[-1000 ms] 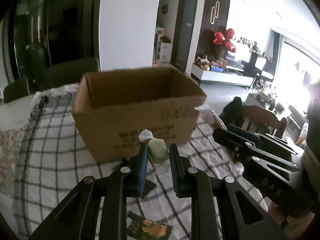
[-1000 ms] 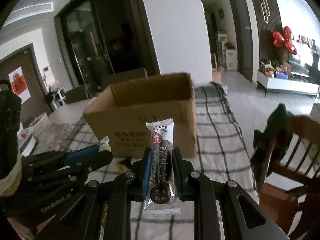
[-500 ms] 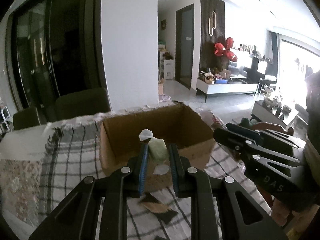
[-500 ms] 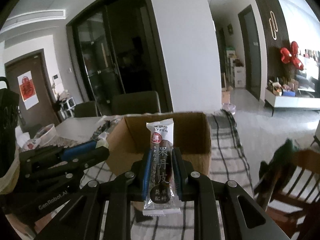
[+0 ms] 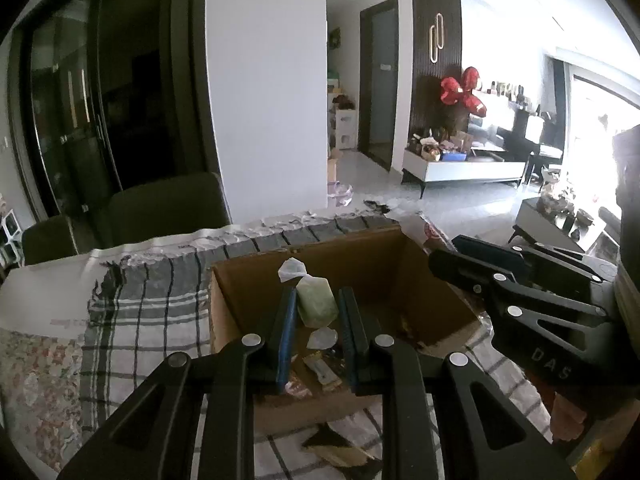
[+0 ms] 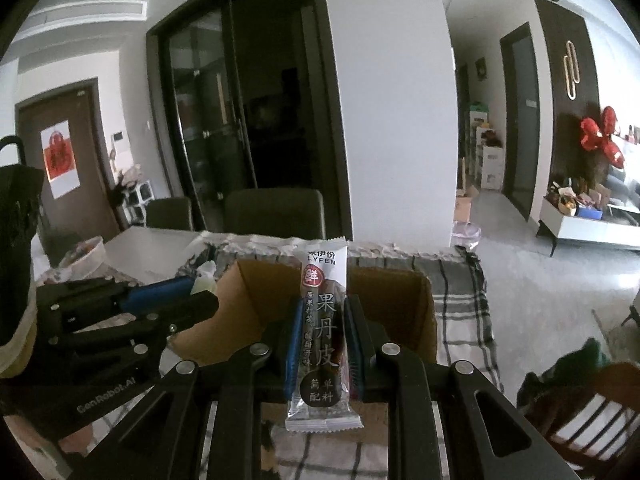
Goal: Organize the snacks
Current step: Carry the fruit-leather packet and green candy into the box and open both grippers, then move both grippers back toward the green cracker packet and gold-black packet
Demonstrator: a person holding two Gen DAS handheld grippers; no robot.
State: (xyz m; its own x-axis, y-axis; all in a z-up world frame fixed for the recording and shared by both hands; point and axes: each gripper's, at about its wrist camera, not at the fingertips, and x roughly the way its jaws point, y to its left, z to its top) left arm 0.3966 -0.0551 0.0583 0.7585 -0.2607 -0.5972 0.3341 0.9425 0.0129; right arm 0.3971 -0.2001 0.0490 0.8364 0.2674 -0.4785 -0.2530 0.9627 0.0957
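An open cardboard box (image 5: 436, 280) stands on a checked tablecloth (image 5: 136, 320); several wrapped snacks lie on its floor. My left gripper (image 5: 318, 308) hangs over the box's opening, shut on a pale green wrapped candy (image 5: 316, 304) with twisted ends. My right gripper (image 6: 323, 320) is shut on a long snack bar (image 6: 323, 328) in a white and dark wrapper, held upright above the near edge of the box (image 6: 404, 300). Each gripper shows in the other's view, the right gripper (image 5: 520, 300) to the right and the left gripper (image 6: 120, 320) to the left.
Dark chairs (image 5: 160, 208) stand behind the table's far edge, and a wooden chair (image 6: 592, 412) at the right. A bowl (image 6: 84, 252) sits on the table at the far left. A torn brown wrapper (image 5: 340, 452) lies on the cloth in front of the box.
Both grippers have risen and moved forward toward the box with their snacks. The box, seen from the side before, is now seen from above with its inside showing.
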